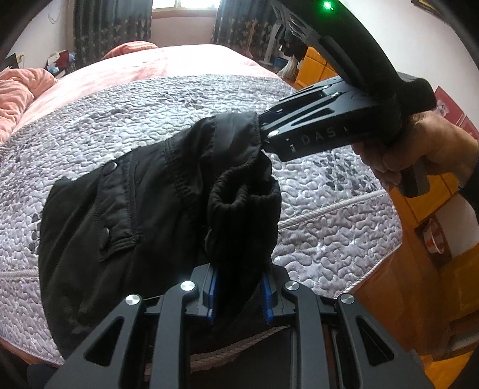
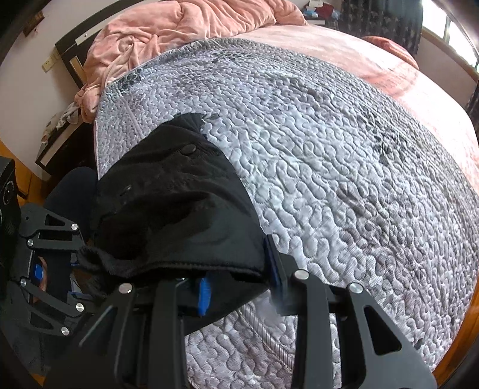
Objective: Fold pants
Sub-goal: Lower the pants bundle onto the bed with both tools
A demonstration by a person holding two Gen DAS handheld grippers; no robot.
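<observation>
Black nylon-like fabric fills the middle of both views: these are the pants [image 1: 125,209], bunched and partly lifted over the near edge of the bed [image 1: 344,239], whose grey quilted cover [image 2: 344,179] lies under them. Your left tool [image 1: 239,294] has its blue-padded fingers [image 1: 213,296] drawn narrow around a gathered fold of the pants, with cloth pressed between the pads, so it is holding them. Your right tool [image 1: 265,131], seen from the left wrist camera, comes in from the side of the bed toward the orange wooden furniture [image 1: 317,67] and bites into the elasticated waistband [image 1: 236,185] at the top of the bunch; your right hand [image 1: 419,149] wraps its handle. In the right wrist view the right tool [image 2: 239,284] shows a hem of the pants [image 2: 167,215] lying across its fingers [image 2: 203,294], with fabric caught between the blue pads, so it too is clamped on the garment. The left tool [image 2: 57,263] sits just beside it at the same edge of the bed, partly hidden by cloth. Two snap buttons [image 1: 109,169] show on a pocket flap of the pants, on the part resting on the cover. Beyond the cover, toward the head of the bed, lies a crumpled pink blanket [image 2: 179,33], and dark patterned curtains [image 1: 110,27] hang at the far side of the bed.
</observation>
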